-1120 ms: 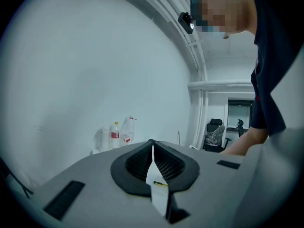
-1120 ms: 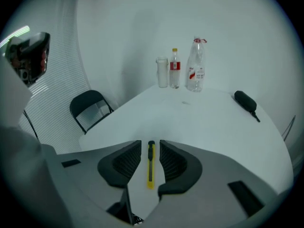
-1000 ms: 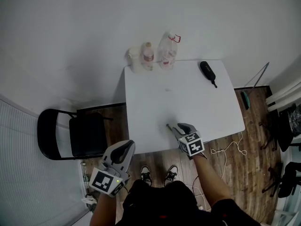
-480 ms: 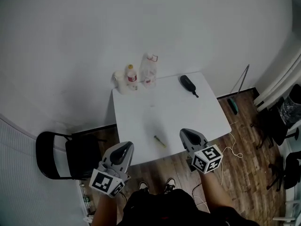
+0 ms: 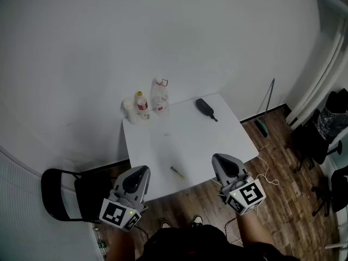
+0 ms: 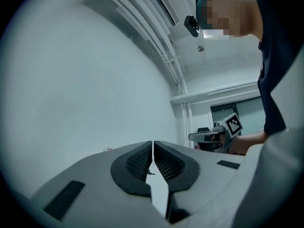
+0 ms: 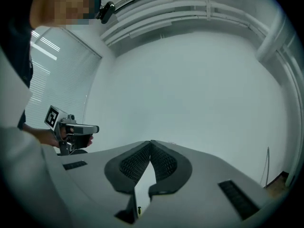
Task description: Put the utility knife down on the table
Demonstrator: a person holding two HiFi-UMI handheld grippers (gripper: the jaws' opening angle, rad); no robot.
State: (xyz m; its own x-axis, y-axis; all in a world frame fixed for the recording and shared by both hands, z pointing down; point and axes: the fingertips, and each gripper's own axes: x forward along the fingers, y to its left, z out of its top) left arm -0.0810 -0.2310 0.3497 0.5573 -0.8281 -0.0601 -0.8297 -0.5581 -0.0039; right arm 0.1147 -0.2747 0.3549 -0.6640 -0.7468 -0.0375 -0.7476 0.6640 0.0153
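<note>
The utility knife (image 5: 177, 171), small and slim, lies by itself on the white table (image 5: 201, 140) near its front edge. Both grippers are held well above the table, level and pointing at the wall. In the head view my left gripper (image 5: 142, 171) is to the knife's left and my right gripper (image 5: 219, 157) to its right; neither touches it. The left gripper view has its jaws (image 6: 152, 144) pressed together with nothing between them. My right gripper (image 7: 150, 143) is likewise shut and empty in its own view.
Two plastic bottles (image 5: 159, 97) (image 5: 141, 105) and a pale cup (image 5: 129, 109) stand at the table's back left corner. A black oblong object (image 5: 205, 108) lies at the back right. A black folding chair (image 5: 62, 197) stands left of the table; a white cable (image 5: 267, 177) trails on the wood floor.
The right gripper has let go of the knife, risen off the table and shut its jaws. The left gripper has risen too. The table now looks smaller and farther below.
</note>
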